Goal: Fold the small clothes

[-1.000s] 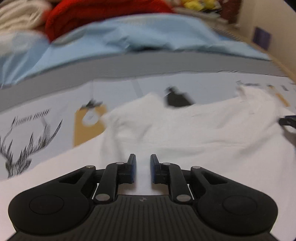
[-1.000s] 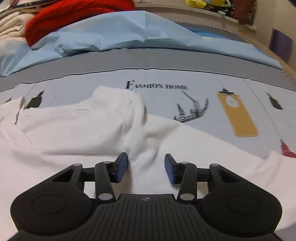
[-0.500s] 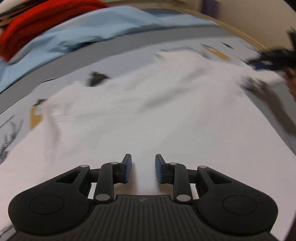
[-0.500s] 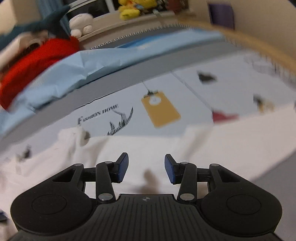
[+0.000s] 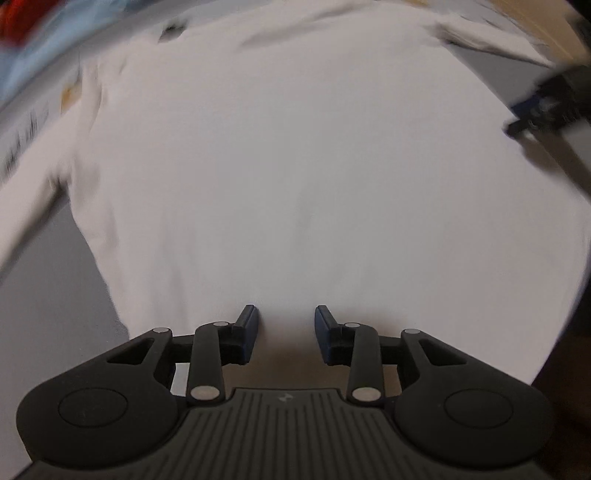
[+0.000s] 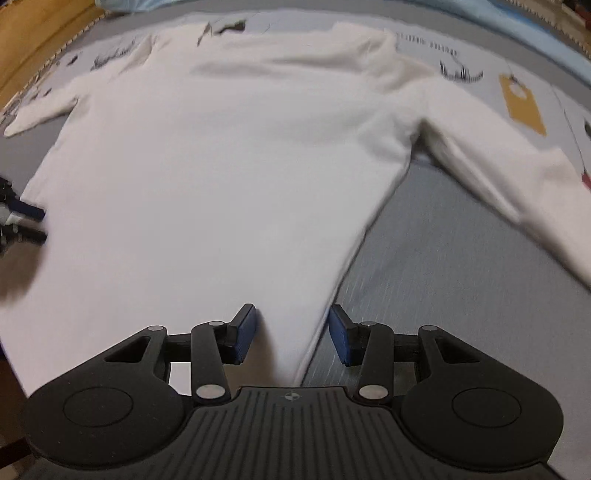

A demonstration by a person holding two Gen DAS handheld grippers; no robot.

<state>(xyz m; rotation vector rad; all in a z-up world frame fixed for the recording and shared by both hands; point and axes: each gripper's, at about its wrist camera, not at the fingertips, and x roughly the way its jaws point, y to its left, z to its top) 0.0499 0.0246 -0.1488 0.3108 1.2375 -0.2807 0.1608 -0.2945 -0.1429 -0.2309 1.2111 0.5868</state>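
A white long-sleeved shirt [image 5: 295,177] lies spread flat on the bed, collar far, hem near. My left gripper [image 5: 286,326] hovers over the shirt's lower body near the hem. Its jaws are opening, and only flat cloth shows beneath the gap, with nothing pinched. In the right wrist view the shirt [image 6: 221,166] fills the middle, one sleeve [image 6: 498,173] stretched out to the right. My right gripper [image 6: 291,326] stands open over the shirt's lower right side edge, which runs under the gap untouched. Each gripper shows blurred at the edge of the other's view: the right gripper [image 5: 543,110], the left gripper [image 6: 18,218].
The grey printed bedsheet [image 6: 461,258] lies bare to the right of the shirt. A light blue blanket [image 6: 554,33] runs along the far side. A wooden bed edge [image 6: 33,40] shows at the far left. A yellow tag print [image 6: 522,103] lies beside the sleeve.
Both grippers have swept from the collar and shoulder area down to the shirt's lower part and tipped downwards. The left jaws have widened. The right jaws stayed apart.
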